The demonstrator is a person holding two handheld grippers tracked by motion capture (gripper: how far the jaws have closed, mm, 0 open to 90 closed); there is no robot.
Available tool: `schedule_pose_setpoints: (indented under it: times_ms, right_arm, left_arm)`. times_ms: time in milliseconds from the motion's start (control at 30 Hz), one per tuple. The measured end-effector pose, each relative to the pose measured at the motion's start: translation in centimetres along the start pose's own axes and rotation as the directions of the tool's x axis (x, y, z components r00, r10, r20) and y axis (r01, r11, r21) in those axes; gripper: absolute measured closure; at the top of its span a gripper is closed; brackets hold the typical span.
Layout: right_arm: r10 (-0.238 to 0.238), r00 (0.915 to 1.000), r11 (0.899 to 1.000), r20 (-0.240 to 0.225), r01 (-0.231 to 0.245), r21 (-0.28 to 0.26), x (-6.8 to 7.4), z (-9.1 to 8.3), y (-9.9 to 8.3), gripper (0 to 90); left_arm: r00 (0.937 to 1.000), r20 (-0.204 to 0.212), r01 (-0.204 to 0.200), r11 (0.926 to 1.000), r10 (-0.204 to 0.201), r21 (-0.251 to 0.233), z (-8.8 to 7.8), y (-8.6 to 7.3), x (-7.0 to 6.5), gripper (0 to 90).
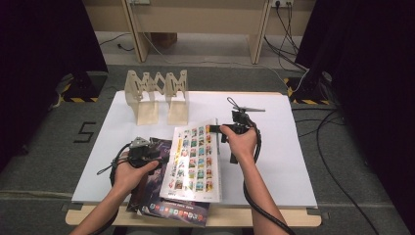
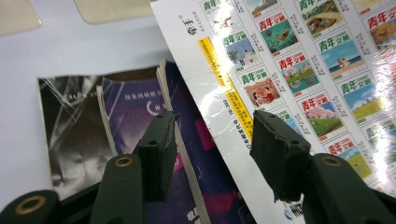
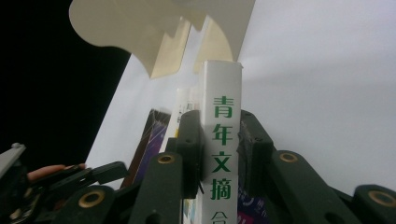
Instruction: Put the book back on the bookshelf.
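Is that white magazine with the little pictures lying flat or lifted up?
Lifted: the right tongs clamp the white magazine by its spine, raising that edge off the dark magazines underneath.

A white rectangular sheet [image 1: 274, 161] covers the pale wooden tabletop [image 1: 254, 218], whose bare front edge shows beyond it. Past the far edge lies grey carpeted floor [image 1: 44, 147] with a black numeral five [image 1: 86, 132] marked on it. Black curtains [image 1: 44, 58] hang at both sides, each with a black base striped in yellow and black [image 1: 80, 93] at its foot. At the back stand the light wooden legs of a bench-like piece of furniture [image 1: 195, 24], with a paler strip of floor [image 1: 195, 54] under it. Black cables [image 1: 337, 161] trail over the carpet and run up to a wall socket [image 1: 281, 4]. The lighting is even, from overhead.
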State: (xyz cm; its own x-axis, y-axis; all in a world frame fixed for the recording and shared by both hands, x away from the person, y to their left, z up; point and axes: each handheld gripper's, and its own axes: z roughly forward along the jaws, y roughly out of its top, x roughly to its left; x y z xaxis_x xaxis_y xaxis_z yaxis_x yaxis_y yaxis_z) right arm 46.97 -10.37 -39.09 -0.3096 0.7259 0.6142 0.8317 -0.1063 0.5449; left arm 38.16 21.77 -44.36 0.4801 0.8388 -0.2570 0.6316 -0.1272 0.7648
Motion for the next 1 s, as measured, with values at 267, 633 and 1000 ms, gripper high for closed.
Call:
schedule_pose_setpoints:
  times_ms: [267, 633, 1000]
  right_arm:
    - [-0.087, 0.9891, 0.990, 0.119, 0.099, -0.100, 2.4, -1.7, 0.6, 73.9]
    - [-0.099, 0.9684, 0.970, 0.229, 0.145, -0.194, 4.5, -2.4, 1.6, 74.0]
    - [-0.084, 0.9592, 0.956, 0.270, 0.155, -0.251, 6.1, -2.3, 2.5, 73.9]
  left_arm:
    - [0.9996, 0.024, -0.011, 0.9992, 0.012, -0.037, -0.9, 1.3, -0.8, 47.2]
    - [0.9982, 0.053, -0.025, 0.9973, 0.029, -0.069, -0.8, 2.4, -2.0, 41.8]
    - [0.9943, 0.080, -0.063, 0.9935, 0.071, -0.094, -0.9, 3.9, -3.6, 39.5]
